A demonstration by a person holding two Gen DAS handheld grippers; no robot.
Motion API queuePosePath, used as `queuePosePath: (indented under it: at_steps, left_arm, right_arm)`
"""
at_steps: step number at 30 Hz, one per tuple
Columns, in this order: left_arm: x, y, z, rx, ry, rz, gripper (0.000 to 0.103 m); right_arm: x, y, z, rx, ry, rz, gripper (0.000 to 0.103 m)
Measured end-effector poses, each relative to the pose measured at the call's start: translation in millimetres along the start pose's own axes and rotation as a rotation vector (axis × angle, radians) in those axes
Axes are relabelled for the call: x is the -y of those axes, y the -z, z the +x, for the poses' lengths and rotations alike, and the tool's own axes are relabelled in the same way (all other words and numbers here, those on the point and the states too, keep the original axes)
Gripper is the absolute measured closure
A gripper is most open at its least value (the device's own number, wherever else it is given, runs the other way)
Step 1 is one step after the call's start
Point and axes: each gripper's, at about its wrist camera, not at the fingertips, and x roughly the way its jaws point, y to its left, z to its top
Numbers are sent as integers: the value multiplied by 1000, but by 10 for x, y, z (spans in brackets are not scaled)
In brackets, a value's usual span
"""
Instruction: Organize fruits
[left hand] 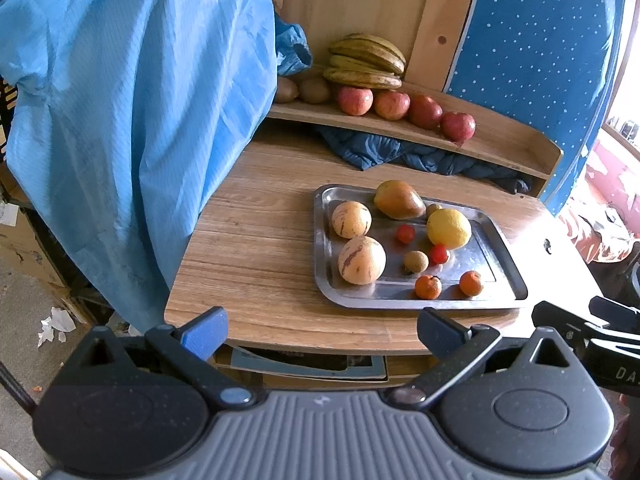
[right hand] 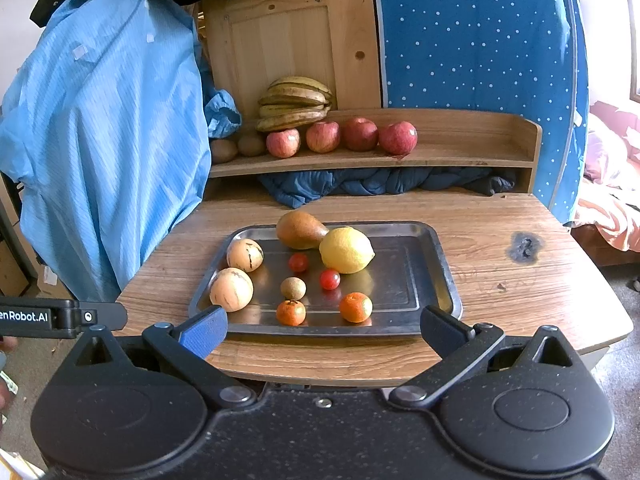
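A steel tray [right hand: 436,280] [left hand: 500,264] on the wooden table holds a lemon [right hand: 346,249] [left hand: 449,228], a pear [right hand: 300,230] [left hand: 398,199], two striped pale melons [right hand: 231,289] [left hand: 361,260], two cherry tomatoes [right hand: 329,279], two small oranges [right hand: 355,307] [left hand: 428,287] and a small brown fruit [right hand: 293,288]. On the shelf [right hand: 460,152] behind lie bananas [right hand: 294,103] [left hand: 366,60], several red apples [right hand: 360,134] [left hand: 392,105] and kiwis [right hand: 251,144]. My left gripper [left hand: 322,334] and right gripper [right hand: 322,330] both hang open and empty at the table's near edge.
A light blue garment [right hand: 108,140] [left hand: 132,120] hangs at the left, over the table's corner. A dark blue cloth [right hand: 380,184] is stuffed under the shelf. A dotted blue panel [right hand: 480,40] stands behind at the right. A burn mark [right hand: 524,246] scars the table.
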Motion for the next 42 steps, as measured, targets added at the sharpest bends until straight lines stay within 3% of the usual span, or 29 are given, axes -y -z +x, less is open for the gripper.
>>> queuePosePath:
  at_steps: [9,42]
  left_arm:
    - [7,-4,-7,-4,25,2,1]
    - [-46,1,-41,4,5,13,1]
  right_arm:
    - [11,4,-6,1,1,-1,1]
    - [-4,27,-27,1,1,0,1]
